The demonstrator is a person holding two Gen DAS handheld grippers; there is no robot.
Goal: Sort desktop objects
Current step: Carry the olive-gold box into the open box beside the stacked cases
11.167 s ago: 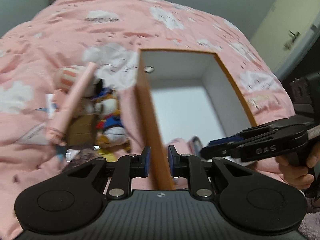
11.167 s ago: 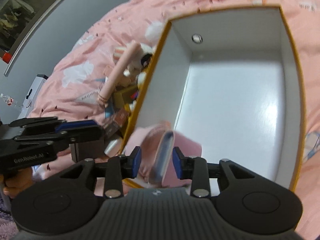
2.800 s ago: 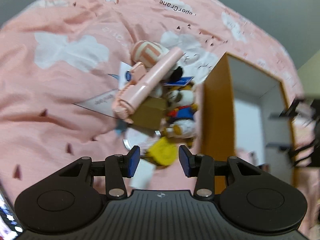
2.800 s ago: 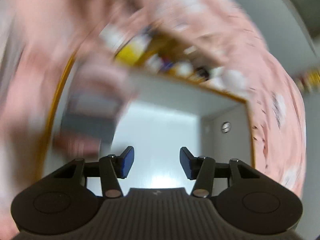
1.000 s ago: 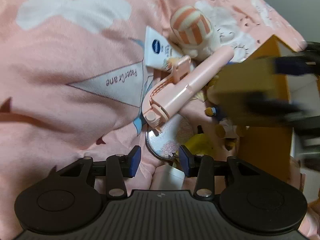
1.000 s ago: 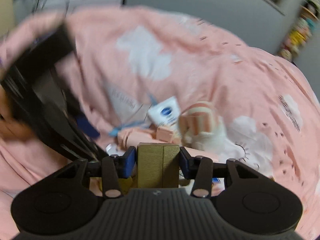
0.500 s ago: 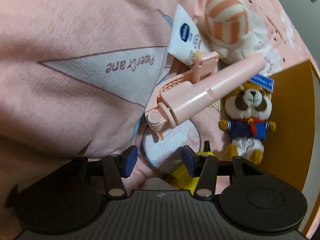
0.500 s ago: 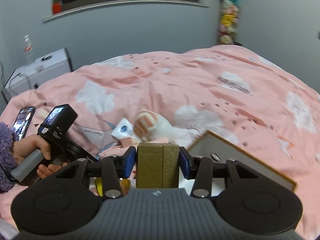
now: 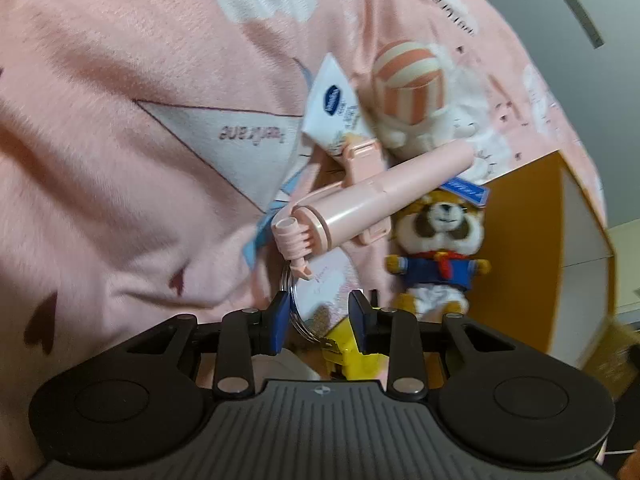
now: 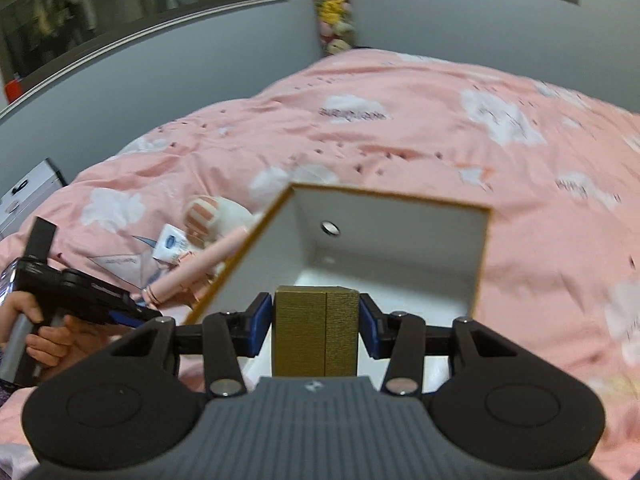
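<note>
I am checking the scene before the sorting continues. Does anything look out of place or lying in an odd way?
Yes. The pink selfie stick lies slanted across the other things instead of flat on the blanket: it rests over the white tube, beside the plush dog. Nothing looks spilled or broken.

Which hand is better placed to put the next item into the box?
Right. The right gripper already clamps the gold block and hovers at the open box. The left gripper, jaws closing, is over the round mirror and grips nothing yet.
</note>
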